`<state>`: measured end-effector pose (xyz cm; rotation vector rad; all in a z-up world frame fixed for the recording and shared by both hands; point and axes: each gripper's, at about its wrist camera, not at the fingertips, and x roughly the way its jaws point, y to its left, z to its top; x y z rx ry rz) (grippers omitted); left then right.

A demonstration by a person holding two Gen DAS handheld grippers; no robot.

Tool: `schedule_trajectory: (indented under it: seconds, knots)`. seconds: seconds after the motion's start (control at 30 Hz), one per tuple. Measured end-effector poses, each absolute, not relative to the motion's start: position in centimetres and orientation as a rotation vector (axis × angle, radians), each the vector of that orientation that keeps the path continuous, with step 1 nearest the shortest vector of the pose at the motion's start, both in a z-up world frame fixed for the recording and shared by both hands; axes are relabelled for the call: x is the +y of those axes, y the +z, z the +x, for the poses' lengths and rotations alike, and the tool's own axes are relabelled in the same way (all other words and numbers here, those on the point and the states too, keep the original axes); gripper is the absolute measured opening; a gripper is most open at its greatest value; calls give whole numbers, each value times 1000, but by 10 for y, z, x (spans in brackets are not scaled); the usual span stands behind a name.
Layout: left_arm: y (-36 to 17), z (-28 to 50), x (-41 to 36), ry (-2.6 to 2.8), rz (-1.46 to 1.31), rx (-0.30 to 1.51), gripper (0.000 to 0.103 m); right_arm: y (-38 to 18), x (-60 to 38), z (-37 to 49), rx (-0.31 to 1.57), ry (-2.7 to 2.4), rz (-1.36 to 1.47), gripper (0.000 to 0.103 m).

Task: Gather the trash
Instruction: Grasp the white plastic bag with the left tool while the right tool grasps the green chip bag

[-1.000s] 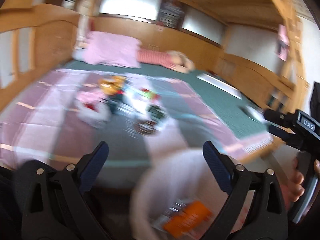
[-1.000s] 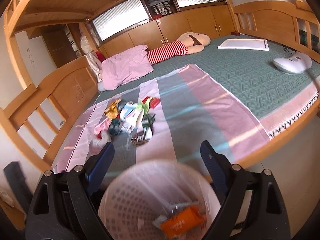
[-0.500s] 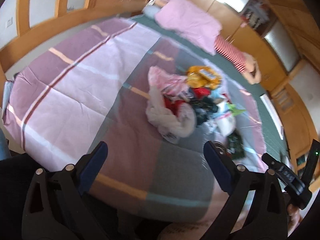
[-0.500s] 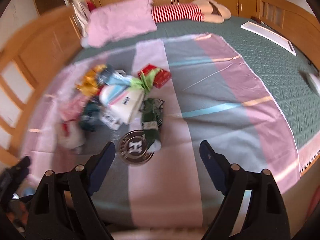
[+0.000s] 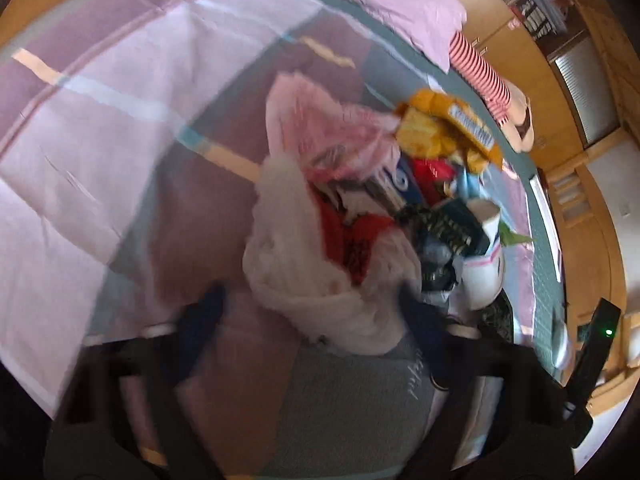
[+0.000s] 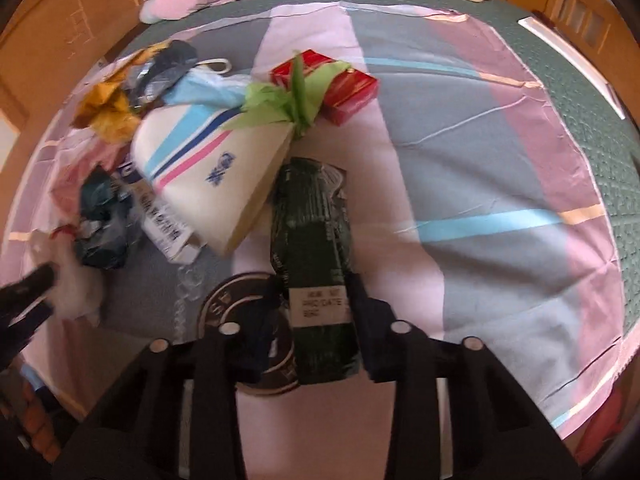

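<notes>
Since the bin, both grippers have dropped to the bed's trash pile. The right gripper (image 6: 316,312) jaws have just been closing and now pinch the dark green packet (image 6: 314,248); the left gripper (image 5: 308,312) jaws have just been closing around the white wad (image 5: 320,280) at 12 o'clock, contact unclear. We judge two pickups under way.

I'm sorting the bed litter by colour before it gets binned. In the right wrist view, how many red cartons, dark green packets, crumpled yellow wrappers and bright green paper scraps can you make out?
Red cartons: 2
Dark green packets: 1
Crumpled yellow wrappers: 1
Bright green paper scraps: 1
Total: 5
</notes>
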<state>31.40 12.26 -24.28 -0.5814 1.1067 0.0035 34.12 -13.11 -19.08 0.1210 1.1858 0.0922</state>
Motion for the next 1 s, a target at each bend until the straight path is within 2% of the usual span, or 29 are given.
schedule_trajectory:
  seconds: [0.03,0.13,0.3,0.4,0.47,0.5,0.53,0.57,0.63,0.73,0.87,1.0]
  knots:
    - [-248,312,122,-12,-586,1132,48,-189,-129,338,1197,129,149,30]
    - [-255,301,128,-42,-659,1152,39,-184,-124,322,1251,290,237,30]
    - [-252,269,141,-11,-669,1127,34,-185,-129,311,1320,381,263,30]
    - [-249,260,143,-4,-684,1093,34,-189,-137,318,1322,221,150,38]
    - [-247,260,141,44,-632,1089,43,-189,-141,324,1316,145,119,58]
    - [-246,260,140,58,-625,1096,60,-188,-142,325,1305,115,96,63]
    - [-247,260,141,66,-633,1103,72,-185,-141,326,1284,79,53,71]
    - [-246,260,144,77,-641,1097,75,-182,-137,327,1265,53,-2,76]
    - [-243,262,151,103,-660,1081,85,-181,-129,329,1252,34,-69,78]
    - [-238,261,159,109,-716,1036,92,-183,-116,334,1258,42,-132,78]
    - [-227,282,156,167,-694,978,97,-193,-92,333,1277,32,-235,78]
    - [-230,313,131,96,-566,1040,97,-207,-86,333,1321,36,-271,78]
